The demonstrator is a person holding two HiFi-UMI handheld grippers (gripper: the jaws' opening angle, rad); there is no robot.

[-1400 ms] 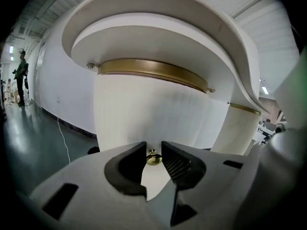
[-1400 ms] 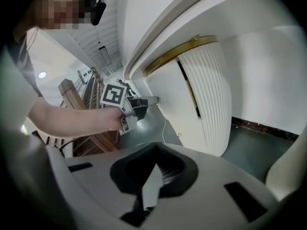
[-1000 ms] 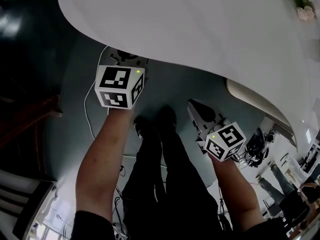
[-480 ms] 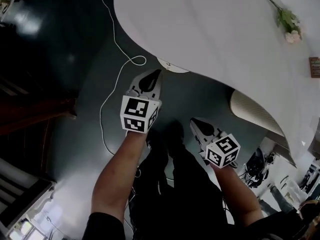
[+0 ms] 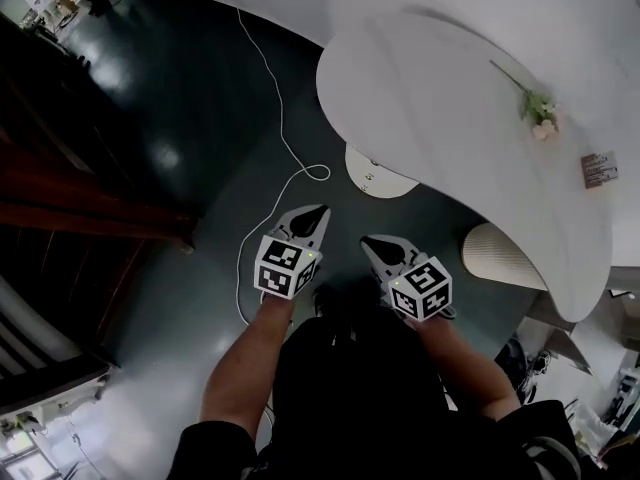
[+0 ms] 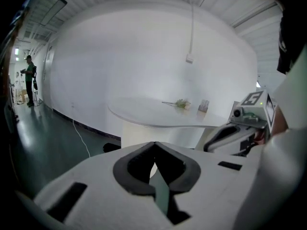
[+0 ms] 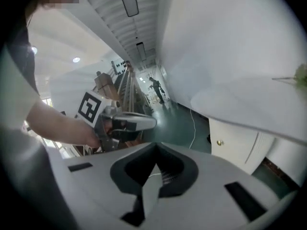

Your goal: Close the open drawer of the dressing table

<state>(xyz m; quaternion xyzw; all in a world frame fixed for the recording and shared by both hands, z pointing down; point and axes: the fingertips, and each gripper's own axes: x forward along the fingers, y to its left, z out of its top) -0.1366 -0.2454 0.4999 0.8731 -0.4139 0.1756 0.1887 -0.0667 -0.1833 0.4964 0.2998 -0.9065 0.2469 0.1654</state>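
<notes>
Jaws together, empty, facing dressing table (image 5: 450, 98)

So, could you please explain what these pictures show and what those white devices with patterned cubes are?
There is no robot: a person holds a two-jaw gripper, cube included, in each hand. The head view looks down from the person's head onto the left gripper and right gripper. The other two pictures come from cameras riding on each gripper. Both are shut and empty. Ahead stands the white dressing table; on it are a flower sprig and a small card. A drawer with a knob shows beneath its top.
</notes>
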